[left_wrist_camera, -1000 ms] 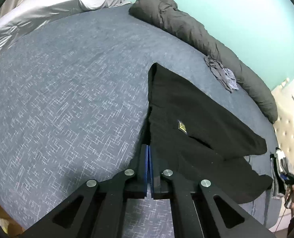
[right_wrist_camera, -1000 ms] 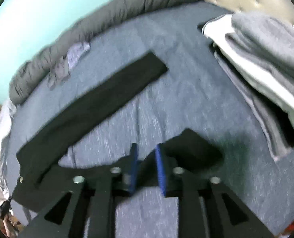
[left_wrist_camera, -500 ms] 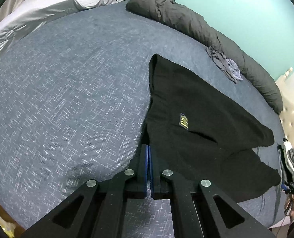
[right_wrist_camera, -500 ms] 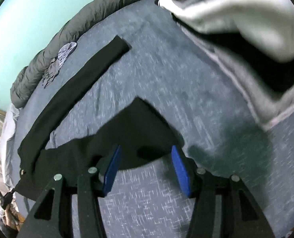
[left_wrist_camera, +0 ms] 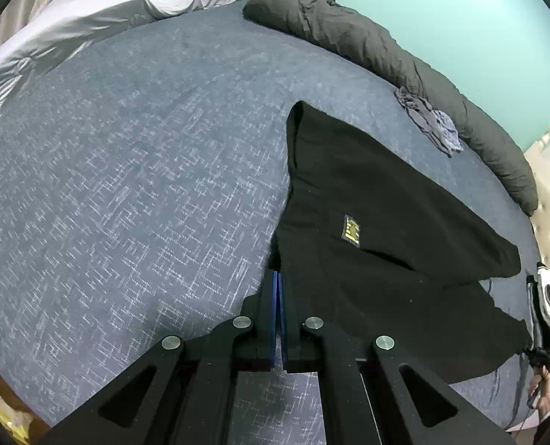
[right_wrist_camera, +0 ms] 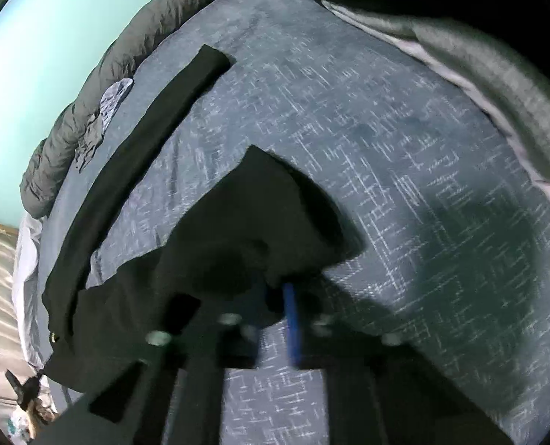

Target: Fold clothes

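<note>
Pinching the waist edge of the black cotton trousers [left_wrist_camera: 367,200], the left gripper [left_wrist_camera: 277,289] has its jaws shut; both legs run away rightward across the blue-grey patterned bed [left_wrist_camera: 126,185]. Blurred, the right gripper [right_wrist_camera: 275,300] has narrow jaws at the nearer leg's hem; grip uncertain.

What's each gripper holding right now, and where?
Left gripper pinches the black pants at the waist edge. Right gripper is blurred at a leg end; grip unclear.
</note>
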Available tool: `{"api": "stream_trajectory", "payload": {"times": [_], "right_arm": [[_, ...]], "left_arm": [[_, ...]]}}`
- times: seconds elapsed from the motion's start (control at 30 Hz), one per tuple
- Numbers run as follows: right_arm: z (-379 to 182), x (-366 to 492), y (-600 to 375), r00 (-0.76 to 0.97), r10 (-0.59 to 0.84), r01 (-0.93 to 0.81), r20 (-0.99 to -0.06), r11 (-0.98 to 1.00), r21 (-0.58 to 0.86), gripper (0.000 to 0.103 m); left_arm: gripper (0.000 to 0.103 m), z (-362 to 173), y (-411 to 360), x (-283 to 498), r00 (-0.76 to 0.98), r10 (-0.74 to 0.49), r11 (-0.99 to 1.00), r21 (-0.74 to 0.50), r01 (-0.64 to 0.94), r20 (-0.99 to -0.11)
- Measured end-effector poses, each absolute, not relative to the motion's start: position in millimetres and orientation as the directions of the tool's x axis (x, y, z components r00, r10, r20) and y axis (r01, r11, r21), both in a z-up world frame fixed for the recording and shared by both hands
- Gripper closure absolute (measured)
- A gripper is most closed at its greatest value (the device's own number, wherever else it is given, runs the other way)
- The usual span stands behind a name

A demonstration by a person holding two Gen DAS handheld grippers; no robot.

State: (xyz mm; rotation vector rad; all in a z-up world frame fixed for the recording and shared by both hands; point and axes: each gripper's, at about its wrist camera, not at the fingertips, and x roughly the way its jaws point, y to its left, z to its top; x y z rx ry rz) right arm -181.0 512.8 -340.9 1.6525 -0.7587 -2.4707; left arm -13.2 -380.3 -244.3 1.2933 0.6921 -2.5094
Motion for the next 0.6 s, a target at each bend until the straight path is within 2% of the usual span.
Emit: {"api": "stream_trajectory", "payload": {"times": [0.4,0.5,0.6], "right_arm": [[-209,-175,535,-0.426,-0.292,-0.098,-0.857,-0.926,0.364,0.100],[-198,-173,538,-0.381,-0.293,-0.088,-0.877,-0.933,0.350,0.100],[-212,-173,535,-0.295,-0.277,-0.080,-0.914,-0.946,0.313,0.100]], "left_arm": [[0.102,-194,-402,-6,-0.641,-0.013,-0.834,-0.345,0.430,-0.768],[0.102,-184,-410,-4,-0.646,0.000,-0.814,-0.375,0.443,-0.763],[0.103,-193,-410,-9,-0.598,-0.033,-0.822,-0.318,0.472,-0.801]]}}
